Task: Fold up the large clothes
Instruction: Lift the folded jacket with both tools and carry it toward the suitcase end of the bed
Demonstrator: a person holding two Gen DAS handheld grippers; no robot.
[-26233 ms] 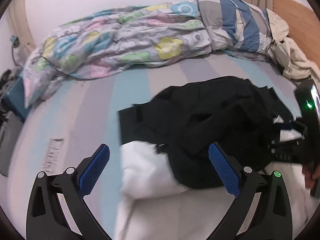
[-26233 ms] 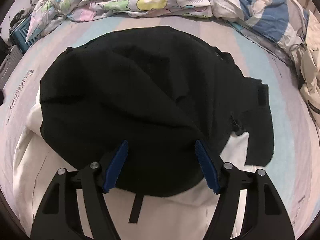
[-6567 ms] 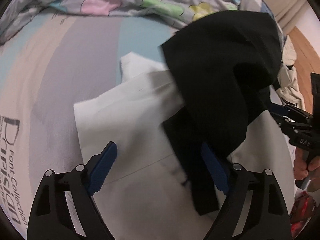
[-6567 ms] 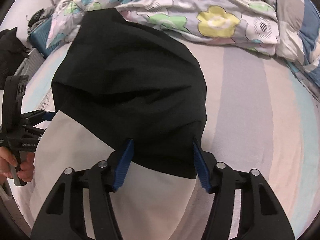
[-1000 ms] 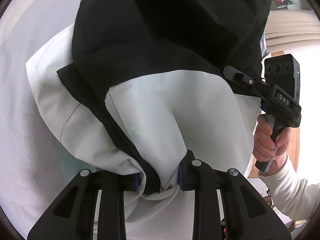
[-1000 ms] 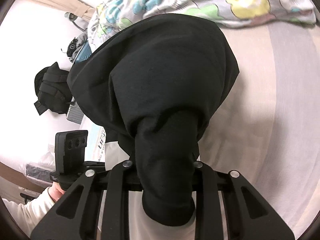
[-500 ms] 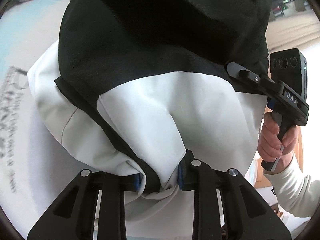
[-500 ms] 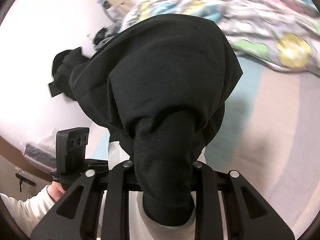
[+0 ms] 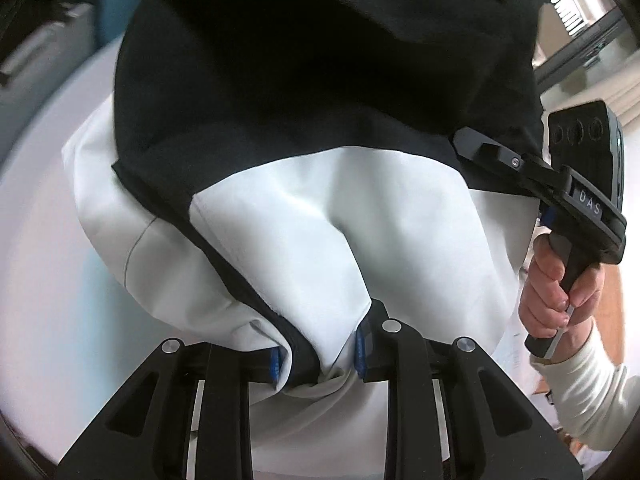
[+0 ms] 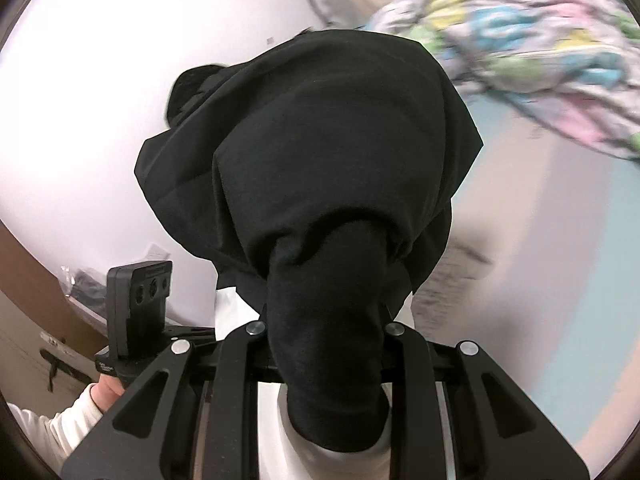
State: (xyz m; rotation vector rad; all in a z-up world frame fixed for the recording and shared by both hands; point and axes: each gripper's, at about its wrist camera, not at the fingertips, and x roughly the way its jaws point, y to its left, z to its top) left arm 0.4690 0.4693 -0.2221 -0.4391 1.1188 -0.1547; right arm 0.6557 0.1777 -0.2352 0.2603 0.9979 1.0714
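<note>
Hanging in the air between the two tools, the black-and-white garment [image 9: 328,184] is gathered into both grips and touches no surface that can be seen. Its long axis runs away from each camera: white cloth bunched nearest the fingers, the black part ballooning out beyond. The left gripper [image 9: 318,354] has its fingers pinched on a fold of white fabric with a black edge running through it, blue pads just showing on either side. In the right wrist view the right gripper [image 10: 326,340] is clamped on a thick roll of black cloth, with white fabric [image 10: 230,312] peeking out beneath; the pads themselves are hidden by the roll. The person's right hand [image 9: 556,292], in a pale sleeve [image 9: 588,400], grips that tool's handle at the right edge of the left view. Behind the garment lie the blurred striped bed sheet [image 10: 560,280] and, toward its far right corner, a flowered duvet [image 10: 540,48].
</note>
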